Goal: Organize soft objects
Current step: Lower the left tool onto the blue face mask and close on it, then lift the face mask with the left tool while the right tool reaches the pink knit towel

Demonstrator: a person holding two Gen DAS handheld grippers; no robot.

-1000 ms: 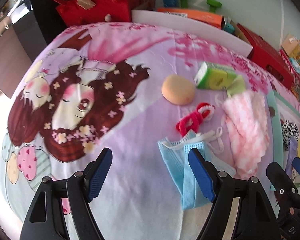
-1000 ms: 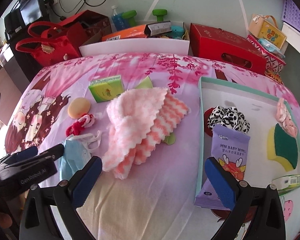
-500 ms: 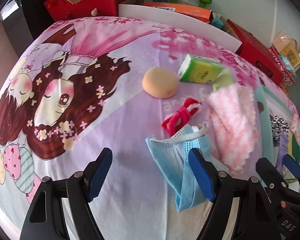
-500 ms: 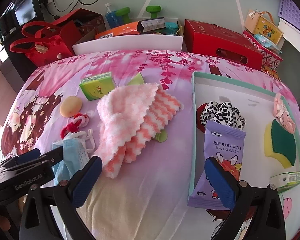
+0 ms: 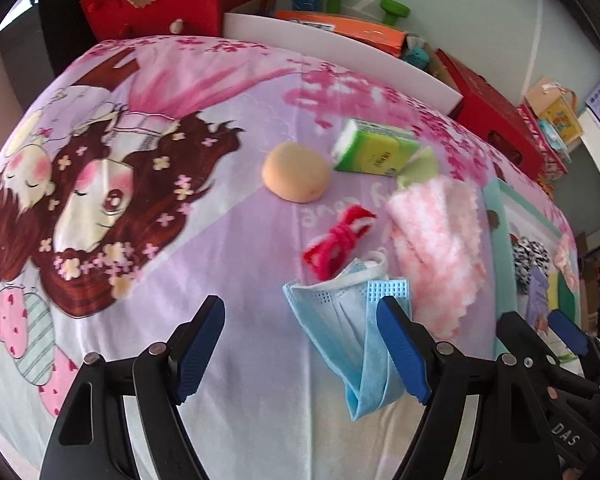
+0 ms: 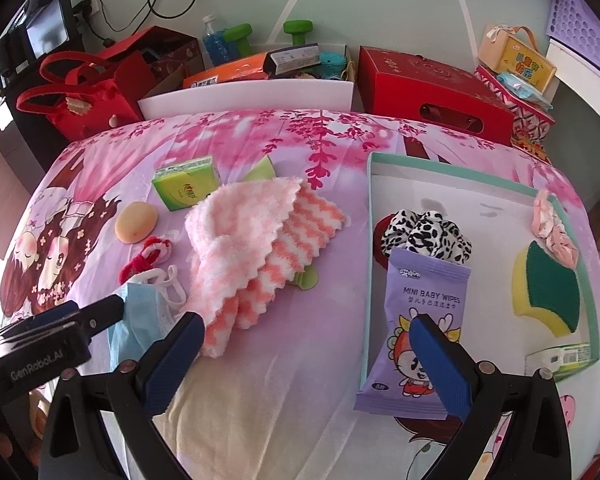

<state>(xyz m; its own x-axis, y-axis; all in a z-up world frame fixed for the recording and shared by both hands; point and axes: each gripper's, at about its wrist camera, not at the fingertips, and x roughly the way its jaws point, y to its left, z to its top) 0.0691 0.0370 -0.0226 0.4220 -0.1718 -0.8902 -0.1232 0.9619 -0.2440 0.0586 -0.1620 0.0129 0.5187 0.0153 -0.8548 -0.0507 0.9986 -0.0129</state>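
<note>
- Left gripper point(image 5: 300, 344) hangs released, jaws wide, nothing between them; right gripper point(image 6: 308, 356) likewise spread and empty.
- Since a second ago the left view has tipped slightly and nothing has been picked up, so sorting looks paused.
- Blue face mask point(image 5: 340, 320) lies beside the left gripper's right finger; pink towel point(image 6: 252, 248) just beyond the mask, left of the tray point(image 6: 370, 200).

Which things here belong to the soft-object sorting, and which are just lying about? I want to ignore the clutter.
Belongs to the job:
pink cloth
blue face mask
round orange sponge
red scrunchie
tray

Just lying about:
red bag
green dumbbells
red box
blue bottle
</note>
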